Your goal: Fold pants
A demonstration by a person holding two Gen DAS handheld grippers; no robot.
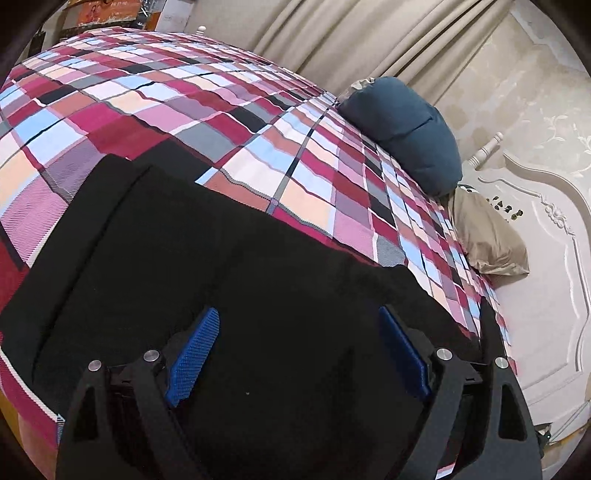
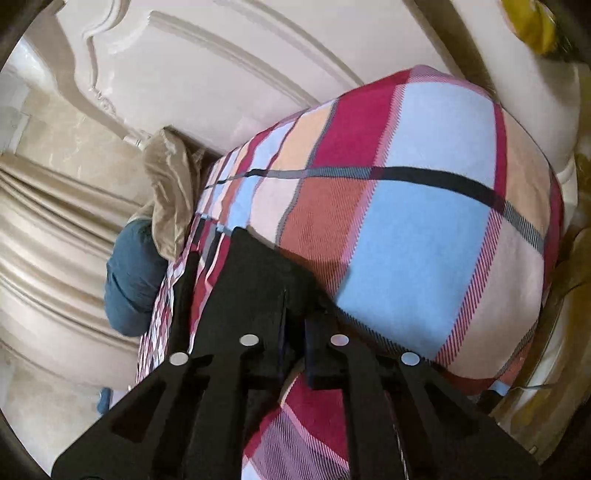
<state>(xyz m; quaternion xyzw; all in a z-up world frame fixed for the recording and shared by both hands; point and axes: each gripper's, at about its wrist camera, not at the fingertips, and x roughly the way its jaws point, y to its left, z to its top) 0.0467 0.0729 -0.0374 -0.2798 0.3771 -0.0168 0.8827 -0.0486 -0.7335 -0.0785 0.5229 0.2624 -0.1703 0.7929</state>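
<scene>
Black pants (image 1: 192,236) lie spread on the plaid bed cover (image 1: 155,96), filling the lower half of the left wrist view. My left gripper (image 1: 299,325) is open just above the pants, its blue pads (image 1: 194,354) wide apart with nothing between them. In the right wrist view my right gripper (image 2: 293,306) is shut on a piece of the black pants (image 2: 255,266), which sticks up from between the closed fingers above the plaid cover (image 2: 424,229).
A dark blue pillow (image 1: 406,129) and a beige pillow (image 1: 487,236) lie at the head of the bed by the white headboard (image 1: 546,258). Beige curtains (image 1: 332,33) hang behind. The bed's corner (image 2: 524,155) drops off at the right.
</scene>
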